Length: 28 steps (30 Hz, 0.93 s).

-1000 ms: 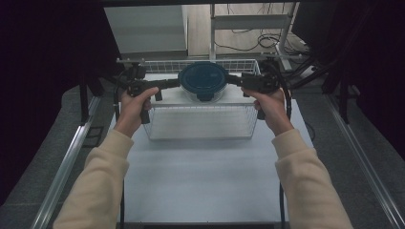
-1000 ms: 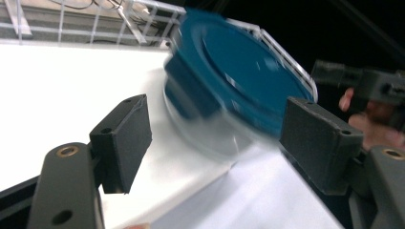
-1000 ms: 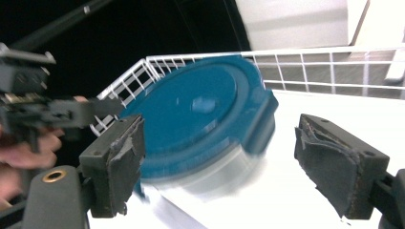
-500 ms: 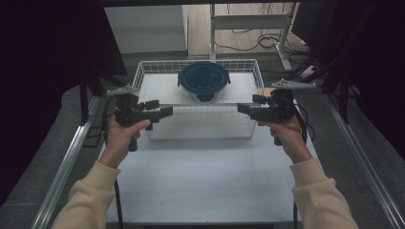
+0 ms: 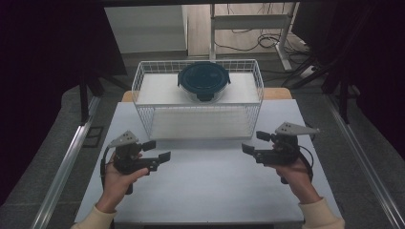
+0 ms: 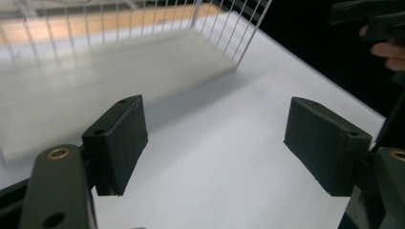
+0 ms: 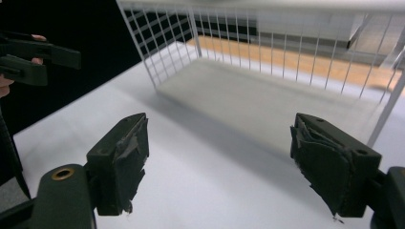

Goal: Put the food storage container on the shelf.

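High view: basket (image 5: pixel 143 83) sits at 12 o'clock on the white worktop (image 5: pixel 205 191), with the lidded bowl (image 5: pixel 204 81) on its raised shelf, centred, likely so both sides stay reachable. Left gripper (image 5: pixel 156 150) at 8 o'clock and right gripper (image 5: pixel 254 142) at 4 o'clock hang near the front edge, well apart from the basket and pointing inward at each other; reads as a hands-off stance with the bowl parked. Left fingers have just been opening, nothing between them. Right fingers apart, empty. Room: dark curtains either side, grey floor, a metal stand (image 5: pixel 248 24) and cables behind.

Left gripper view: fingers (image 6: pixel 119 136) spread wide over bare worktop, nothing gripped. Basket corner (image 6: pixel 239 43) at 1 o'clock, the other gripper (image 6: pixel 372 21) far off at 2 o'clock.

Right gripper view: fingers (image 7: pixel 122 157) spread, pads frayed, only worktop between. Basket (image 7: pixel 157 52) at 12 o'clock, its floor bare here; the other gripper (image 7: pixel 38 55) at 10 o'clock against black.
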### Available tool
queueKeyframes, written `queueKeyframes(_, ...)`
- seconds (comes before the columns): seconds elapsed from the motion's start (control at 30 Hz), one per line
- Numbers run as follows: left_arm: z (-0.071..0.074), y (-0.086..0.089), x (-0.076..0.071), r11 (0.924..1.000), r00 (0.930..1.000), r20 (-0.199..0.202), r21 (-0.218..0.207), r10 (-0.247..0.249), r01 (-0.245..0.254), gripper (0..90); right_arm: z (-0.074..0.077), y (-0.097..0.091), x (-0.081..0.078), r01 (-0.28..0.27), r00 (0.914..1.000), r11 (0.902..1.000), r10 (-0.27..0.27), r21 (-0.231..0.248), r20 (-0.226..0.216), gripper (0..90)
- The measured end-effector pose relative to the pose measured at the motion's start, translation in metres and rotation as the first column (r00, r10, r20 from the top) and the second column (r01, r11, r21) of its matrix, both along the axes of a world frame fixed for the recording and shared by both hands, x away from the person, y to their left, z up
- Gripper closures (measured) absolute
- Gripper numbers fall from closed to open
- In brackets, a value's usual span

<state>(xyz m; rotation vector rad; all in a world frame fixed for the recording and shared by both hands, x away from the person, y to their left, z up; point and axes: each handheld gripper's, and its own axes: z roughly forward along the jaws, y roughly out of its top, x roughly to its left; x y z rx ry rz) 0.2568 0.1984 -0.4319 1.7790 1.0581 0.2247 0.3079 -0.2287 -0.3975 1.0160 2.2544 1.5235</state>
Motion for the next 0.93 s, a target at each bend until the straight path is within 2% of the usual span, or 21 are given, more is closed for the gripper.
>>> queueKeyframes(0.1,-0.026,0.0,-0.006,0.9999,0.9977,-0.067,0.012,0.012,-0.011,21.2,-0.019,-0.004,-0.011,0.01,0.9999,0.9997,-0.01,-0.024,-0.012,19.7)
queueKeyframes(0.23,-0.052,0.002,-0.011,0.9982,0.9919,-0.122,0.051,0.037,-0.031,21.2,-0.046,-0.01,-0.024,0.025,0.9994,0.9982,-0.027,-0.054,-0.022,19.3)
queueKeyframes(0.27,-0.056,0.002,-0.012,0.9974,0.9914,-0.124,0.065,0.04,-0.032,21.0,-0.056,-0.012,-0.027,0.029,0.9992,0.998,-0.03,-0.057,-0.027,19.2)
queueKeyframes(0.33,-0.064,0.001,-0.015,0.9934,0.991,-0.117,0.102,0.064,-0.052,21.0,-0.067,-0.014,-0.03,0.011,0.9978,0.9962,-0.017,-0.087,-0.065,18.7)
queueKeyframes(0.4,-0.071,-0.002,-0.017,0.9903,0.9901,-0.125,0.13,0.065,-0.048,20.5,-0.077,-0.015,-0.032,0.011,0.9974,0.9929,-0.019,-0.118,-0.07,18.8)
queueKeyframes(0.5,-0.074,-0.005,-0.016,0.9897,0.9909,-0.124,0.139,0.053,-0.035,20.0,-0.081,-0.013,-0.032,0.019,0.9978,0.9895,-0.028,-0.143,-0.06,18.7)
queueKeyframes(0.7,-0.077,-0.002,-0.016,0.9907,0.9913,-0.112,0.124,0.07,-0.056,19.8,-0.083,-0.01,-0.034,0.032,0.9982,0.9901,-0.038,-0.137,-0.046,18.5)
queueKeyframes(0.93,-0.082,-0.003,-0.014,0.9871,0.9924,-0.095,0.147,0.078,-0.064,18.9,-0.087,-0.014,-0.031,0.06,0.9966,0.988,-0.068,-0.142,-0.047,16.9)
